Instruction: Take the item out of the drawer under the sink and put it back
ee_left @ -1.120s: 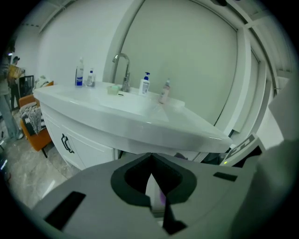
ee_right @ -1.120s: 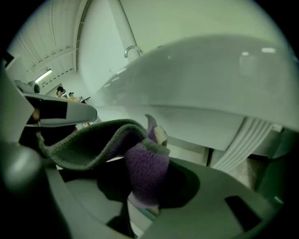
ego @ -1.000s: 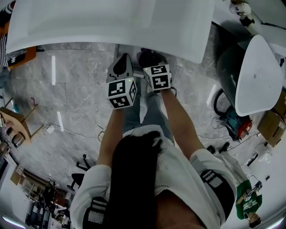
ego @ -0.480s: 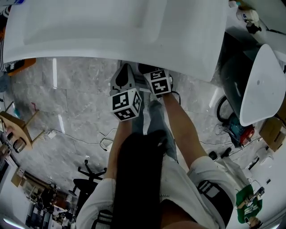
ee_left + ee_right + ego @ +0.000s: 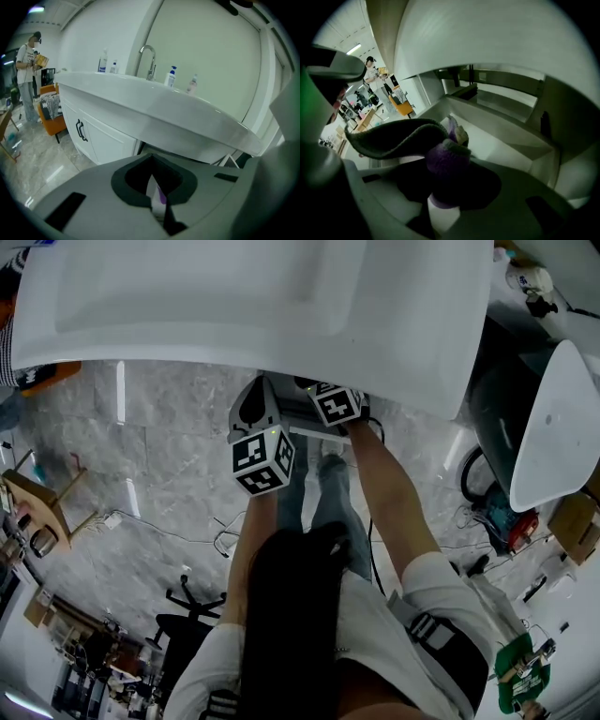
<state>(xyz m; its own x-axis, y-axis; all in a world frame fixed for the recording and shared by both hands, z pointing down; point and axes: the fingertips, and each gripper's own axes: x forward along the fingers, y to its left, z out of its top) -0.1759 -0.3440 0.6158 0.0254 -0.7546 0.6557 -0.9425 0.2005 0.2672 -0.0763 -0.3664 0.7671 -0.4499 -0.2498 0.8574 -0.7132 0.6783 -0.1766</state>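
A soft purple item (image 5: 447,157) with a floppy dark green flap (image 5: 393,136) hangs in my right gripper (image 5: 443,187), whose jaws are shut on it. It is just above the open white drawer (image 5: 501,143) under the sink. From the head view only the marker cube of my right gripper (image 5: 336,403) shows at the counter's edge; its jaws are hidden below. My left gripper (image 5: 259,409) is beside it on the left, in front of the drawer's white front edge (image 5: 314,433). In its own view my left gripper (image 5: 158,204) has its jaws together with nothing held.
The white sink counter (image 5: 281,306) overhangs both grippers; a tap (image 5: 149,58) and bottles stand on it. White cabinet doors (image 5: 93,136) are to the left. A white oval tub (image 5: 553,418) and cables lie at right. A person (image 5: 28,75) stands far left.
Both grippers have gone lower and closer to the counter's edge. The right cube now sits partly under the overhang. The purple item stays in the right jaws.
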